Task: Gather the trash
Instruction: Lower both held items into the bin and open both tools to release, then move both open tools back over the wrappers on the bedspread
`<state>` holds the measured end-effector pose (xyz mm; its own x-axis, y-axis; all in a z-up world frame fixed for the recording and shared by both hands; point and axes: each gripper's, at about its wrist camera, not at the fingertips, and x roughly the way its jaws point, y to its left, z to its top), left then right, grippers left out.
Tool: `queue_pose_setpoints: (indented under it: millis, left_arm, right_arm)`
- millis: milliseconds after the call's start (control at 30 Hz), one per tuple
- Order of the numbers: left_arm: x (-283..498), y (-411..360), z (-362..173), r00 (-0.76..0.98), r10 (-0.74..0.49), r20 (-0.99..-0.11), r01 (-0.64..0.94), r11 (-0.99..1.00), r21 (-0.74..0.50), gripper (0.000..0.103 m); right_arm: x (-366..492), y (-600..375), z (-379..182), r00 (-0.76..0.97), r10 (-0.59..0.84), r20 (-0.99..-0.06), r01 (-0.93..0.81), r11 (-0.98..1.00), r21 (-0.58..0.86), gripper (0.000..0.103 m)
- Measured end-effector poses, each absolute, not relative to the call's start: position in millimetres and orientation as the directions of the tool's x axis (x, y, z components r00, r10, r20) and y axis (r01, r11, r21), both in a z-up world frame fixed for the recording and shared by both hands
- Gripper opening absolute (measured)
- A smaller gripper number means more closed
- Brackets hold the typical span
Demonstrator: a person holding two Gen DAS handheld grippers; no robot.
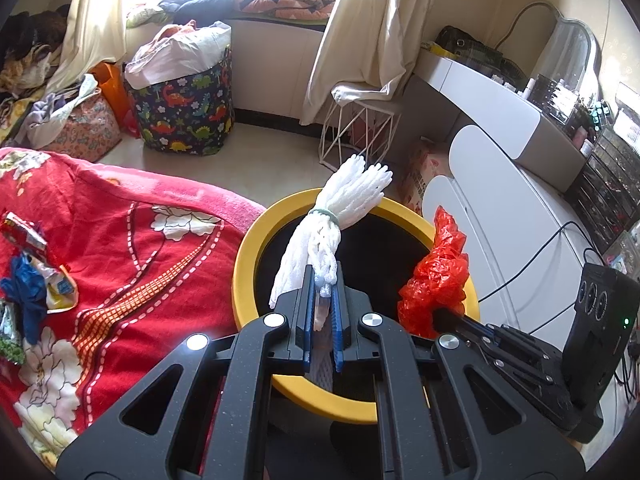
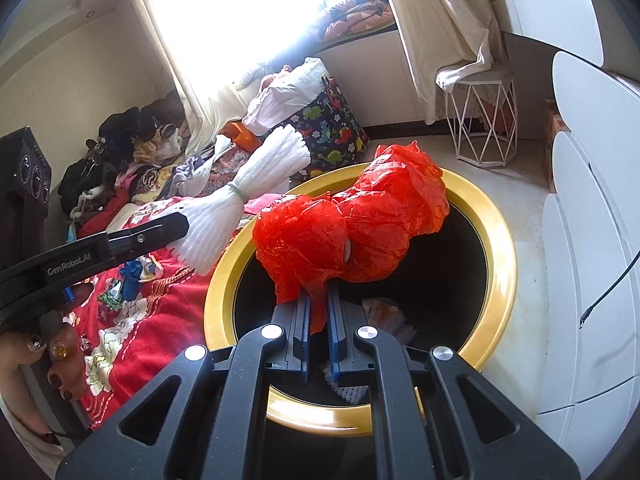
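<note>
**Holding two pieces of trash over one yellow-rimmed bin**

Hanging above one round bin (image 1: pixel 256 240) with a yellow rim and a black inside, two grippers each carry one piece of trash. The left gripper (image 1: pixel 322 280) is clamped on one white foam net bundle (image 1: pixel 340 208), which one green rubber band (image 1: pixel 326 213) cinches at its middle; the bundle stands up and away from the blue pads, its fanned top reaching past the bin's far rim. The right gripper (image 2: pixel 319 292) is clamped on one crumpled red plastic bag (image 2: pixel 352 224), which bulges in two lobes just beyond the fingertips and covers the far half of the bin's opening. Each gripper has two fingers, drawn close together on its load.

Seen from the right wrist, the left gripper sits to the left with the net sticking out over the bin's left rim, and one hand (image 2: pixel 48 356) with painted nails grips its handle. Down inside the bin, below the right gripper, some pale scraps (image 2: pixel 384 312) already lie. Left of both grippers lies one red flowered blanket (image 1: pixel 132 248), with a small cluster of wrappers (image 1: pixel 36 276) on it; their exact count cannot be told.
</note>
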<state>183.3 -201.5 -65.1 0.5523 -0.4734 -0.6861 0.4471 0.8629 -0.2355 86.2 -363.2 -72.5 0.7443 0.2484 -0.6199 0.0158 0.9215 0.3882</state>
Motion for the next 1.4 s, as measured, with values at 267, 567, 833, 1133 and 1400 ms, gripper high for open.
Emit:
queue_pose_setpoints:
  millis: [267,567,833,1133,1400]
  left_arm:
    - [189.0,-210.1,-70.7,0.529,-0.468,-0.708,0.433,0.866,-0.249,0.004]
    - [187.5,-202.4,-68.5,0.545,-0.460,-0.701,0.401,0.877,-0.263,0.055]
    - [173.7,-176.2,-54.1,0.631,-0.428,-0.647,0.344,0.902,-0.262,0.092]
    - [160.9,-144.5,-39.6,0.698,-0.376,-0.610,0.295,0.927,-0.233,0.092]
    - [151.5,-114.6,-31.0,0.740,-0.337,-0.582,0.269,0.941,-0.204,0.092]
  right_arm:
    - [83.9,-374.8,-74.2,0.743,0.254,-0.619,0.054,0.900,0.433,0.034]
    - [74.8,-379.0,-68.1,0.759,0.200,-0.620,0.090,0.911,0.403,0.062]
    - [63.2,-358.9,-51.7,0.820,0.113,-0.561,0.065,0.956,0.287,0.087]
    - [57.4,-338.1,-40.4,0.850,0.088,-0.520,0.042,0.971,0.234,0.095]
    - [55.6,-319.2,-31.4,0.866,0.087,-0.492,0.024,0.977,0.214,0.095]
